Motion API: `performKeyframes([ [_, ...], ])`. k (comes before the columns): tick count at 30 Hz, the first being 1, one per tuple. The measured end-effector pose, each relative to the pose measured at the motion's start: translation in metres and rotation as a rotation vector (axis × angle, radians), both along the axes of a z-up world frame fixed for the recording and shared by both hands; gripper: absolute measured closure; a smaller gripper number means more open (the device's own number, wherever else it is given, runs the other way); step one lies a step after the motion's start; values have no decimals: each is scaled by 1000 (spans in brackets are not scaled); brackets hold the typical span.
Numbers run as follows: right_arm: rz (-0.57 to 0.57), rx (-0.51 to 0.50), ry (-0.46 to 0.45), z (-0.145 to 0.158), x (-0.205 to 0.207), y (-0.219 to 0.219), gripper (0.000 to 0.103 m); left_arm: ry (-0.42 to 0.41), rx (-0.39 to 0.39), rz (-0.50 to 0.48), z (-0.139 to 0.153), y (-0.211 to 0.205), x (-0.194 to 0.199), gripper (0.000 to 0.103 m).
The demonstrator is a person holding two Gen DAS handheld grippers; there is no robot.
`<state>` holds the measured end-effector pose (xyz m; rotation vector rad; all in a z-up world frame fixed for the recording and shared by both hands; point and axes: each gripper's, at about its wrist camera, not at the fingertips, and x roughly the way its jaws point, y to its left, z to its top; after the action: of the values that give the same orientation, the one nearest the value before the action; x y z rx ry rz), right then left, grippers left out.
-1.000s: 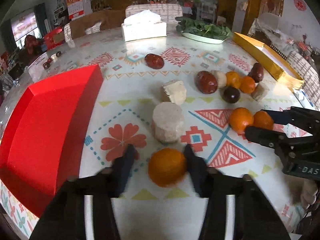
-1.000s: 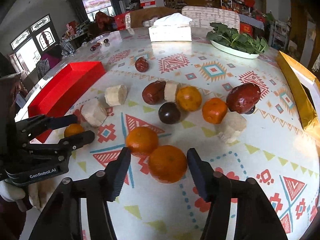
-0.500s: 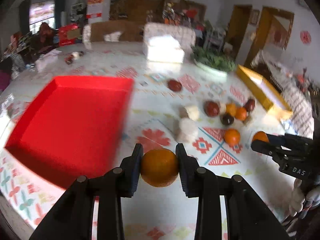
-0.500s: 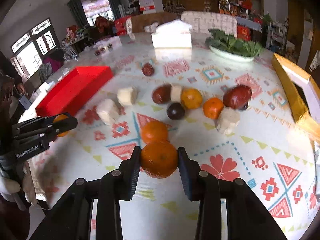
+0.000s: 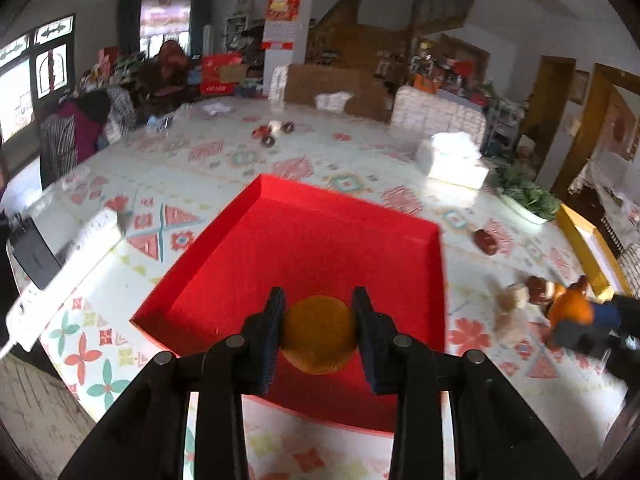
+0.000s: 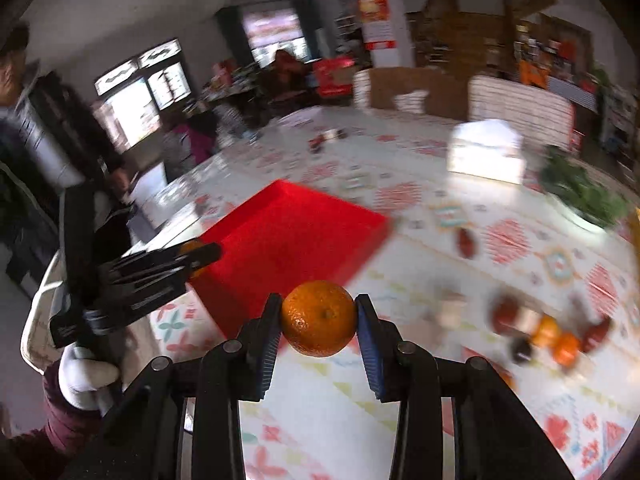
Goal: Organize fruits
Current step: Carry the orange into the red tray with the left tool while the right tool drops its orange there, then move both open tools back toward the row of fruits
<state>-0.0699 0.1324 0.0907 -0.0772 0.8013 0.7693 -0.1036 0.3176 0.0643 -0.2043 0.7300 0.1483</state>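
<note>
Swung left since before: left gripper (image 5: 319, 334) fingers clamp an orange (image 5: 319, 336) over red tray (image 5: 280, 240)'s near edge; right gripper (image 6: 318, 318) grips another orange (image 6: 319, 317), approaching. Carrying step; next, lower and release inside.

Left claw (image 5: 319, 312): black, with blue pads (image 5: 269, 364).
Right claw (image 6: 318, 312): black, with blue pads (image 6: 370, 354).
Left orange (image 5: 319, 334): dull orange, shaded.
Right orange (image 6: 319, 317): bright orange, dimpled skin.
Tray (image 5: 320, 248): plain red.
Table (image 5: 168, 184): white cover patterned with red diamonds, teal squares, coral flowers, yellow triangles.
Tissue box (image 5: 454, 164): white.
Leafy greens (image 5: 528, 196): dark green.
Box (image 5: 588, 252): yellow.
</note>
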Motion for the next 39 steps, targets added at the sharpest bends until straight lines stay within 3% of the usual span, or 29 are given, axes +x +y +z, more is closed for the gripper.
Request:
performKeyframes([
  [8, 124, -54, 91, -50, 16, 86, 63, 75, -45, 85, -34, 26, 15, 70],
  [17, 112, -48, 146, -72, 38, 103, 60, 85, -86, 112, -41, 42, 15, 68],
  [20, 109, -35, 137, -68, 36, 102, 55, 71, -94, 120, -37, 44, 13, 55],
  [23, 106, -28, 115, -61, 32, 99, 52, 51, -98, 119, -28, 42, 8, 52],
  [30, 33, 20, 74, -34, 25, 55, 52, -44, -106, 59, 8, 9, -15, 45],
  [39, -190, 136, 7, 29, 20, -82, 52, -195, -70, -133, 67, -84, -37, 44],
])
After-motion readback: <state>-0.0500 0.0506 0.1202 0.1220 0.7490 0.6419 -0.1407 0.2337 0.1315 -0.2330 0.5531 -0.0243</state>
